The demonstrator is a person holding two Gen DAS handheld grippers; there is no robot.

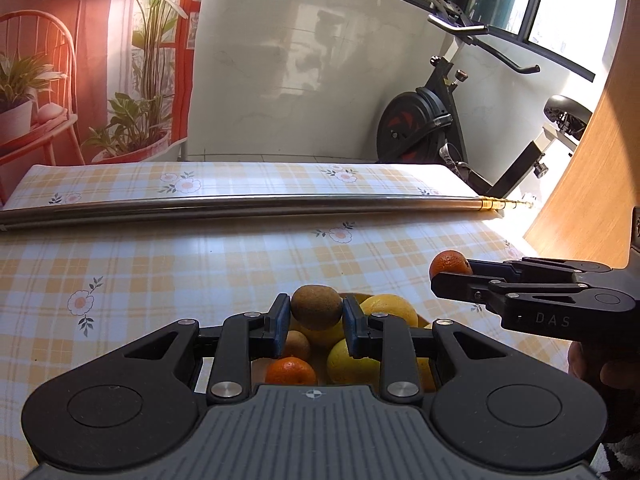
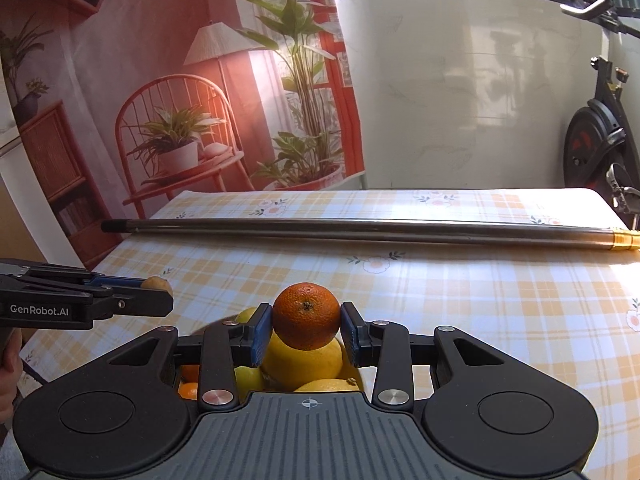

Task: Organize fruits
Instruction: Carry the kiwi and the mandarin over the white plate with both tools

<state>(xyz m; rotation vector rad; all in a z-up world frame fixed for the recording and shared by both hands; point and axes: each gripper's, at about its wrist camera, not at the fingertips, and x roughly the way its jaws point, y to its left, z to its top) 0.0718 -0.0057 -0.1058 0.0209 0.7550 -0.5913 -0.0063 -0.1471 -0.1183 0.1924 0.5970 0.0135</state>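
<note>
Your left gripper [image 1: 316, 320] fills the bottom of the left wrist view, w/ its blue pads [image 1: 281, 322] clenched on a brown kiwi [image 1: 316, 306], 1 pad each side. That kiwi hangs just above the fruit pile. Under it you can see a 2nd kiwi [image 1: 299, 345], a mandarin [image 1: 291, 371] and yellow citrus [image 1: 390, 309], but the gripper body hides most of the pile, and the bowl [image 1: 422, 320] holding it shows only as a thin wooden rim.

Your right gripper [image 2: 306, 330] is squeezed on an orange [image 2: 306, 316], stem end facing the cam, held right over the yellow citrus; can't tell if they touch. From the left cam that gripper comes in level from the right, fingers pointing left. Your hand [image 1: 600, 372] behind it is dark and cut off by the frame edge.

From the right cam the left gripper enters level from the left, kiwi barely peeking past the near finger.

Beyond, a long metal pole [image 2: 360, 230] lies across the plaid tablecloth [image 2: 500, 300], well apart from the fruit. An exercise bike [image 1: 436, 120] stands past the table, partly cropped.
</note>
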